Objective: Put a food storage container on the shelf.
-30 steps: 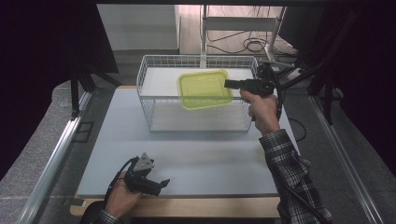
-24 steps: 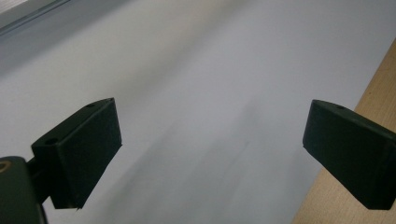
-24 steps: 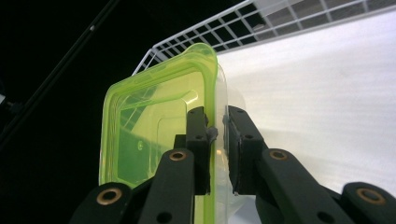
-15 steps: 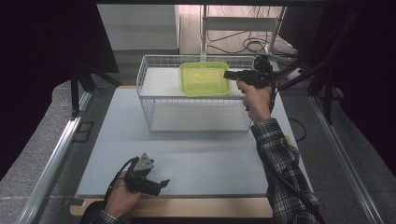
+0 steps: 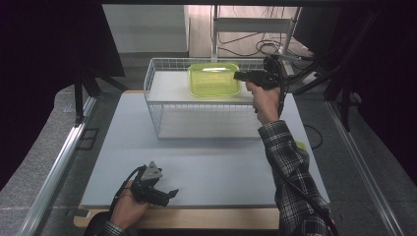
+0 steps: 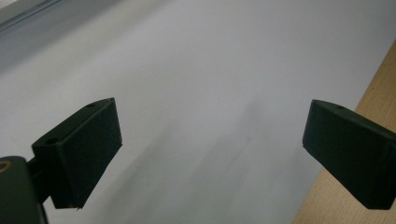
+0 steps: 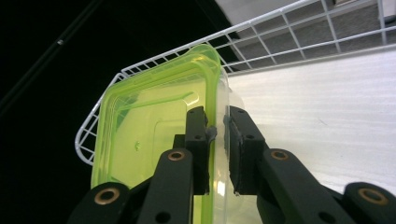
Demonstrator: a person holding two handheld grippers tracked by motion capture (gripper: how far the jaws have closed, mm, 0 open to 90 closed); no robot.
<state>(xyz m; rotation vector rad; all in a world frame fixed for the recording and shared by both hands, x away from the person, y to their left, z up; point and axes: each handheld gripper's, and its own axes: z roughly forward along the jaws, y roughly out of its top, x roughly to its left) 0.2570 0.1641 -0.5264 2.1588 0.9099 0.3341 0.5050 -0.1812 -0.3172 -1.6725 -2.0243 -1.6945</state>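
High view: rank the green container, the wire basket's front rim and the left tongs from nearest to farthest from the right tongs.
1. Green container: gripped at its right edge by the right tongs.
2. Wire basket's front rim: just below them.
3. Left tongs: far off at the table's near edge.

Pale grey mat [image 5: 206,162] on wooden table [image 5: 206,219] — cables [image 5: 268,46] behind

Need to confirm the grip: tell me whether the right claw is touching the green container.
Touching. In the right gripper view the right claw pinches the rim of the green container, with both jaws pressed against the edge.
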